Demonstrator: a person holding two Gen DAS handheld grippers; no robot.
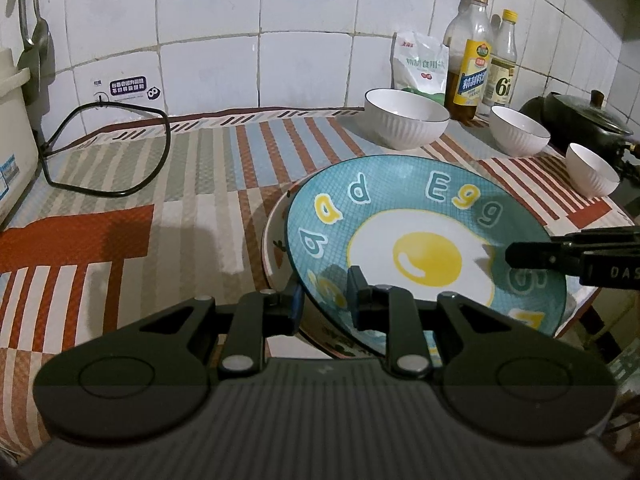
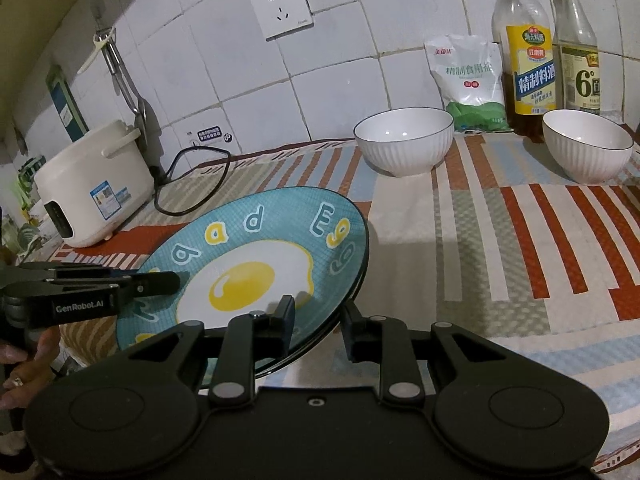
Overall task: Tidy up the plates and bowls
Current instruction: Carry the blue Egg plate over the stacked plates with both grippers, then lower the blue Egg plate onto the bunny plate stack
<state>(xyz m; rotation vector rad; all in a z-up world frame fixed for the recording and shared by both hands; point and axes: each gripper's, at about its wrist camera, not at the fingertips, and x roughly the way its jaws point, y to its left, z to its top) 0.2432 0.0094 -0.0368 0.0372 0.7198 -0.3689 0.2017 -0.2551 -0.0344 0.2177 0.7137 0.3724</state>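
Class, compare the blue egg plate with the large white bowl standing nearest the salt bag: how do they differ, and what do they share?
The blue egg plate is shallow and printed with letters and a fried egg; the large white bowl is deep, ribbed and plain. The plate is tilted, with both grippers at its rim; the bowl stands upright on the cloth, untouched. Both are round, empty tableware.

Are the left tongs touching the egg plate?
Touching. The left wrist view shows the left tongs straddling the egg plate's near rim, one finger lying on its blue face.

bowls point(image 2: 404, 141) behind, open cloth point(image 2: 500, 240) right
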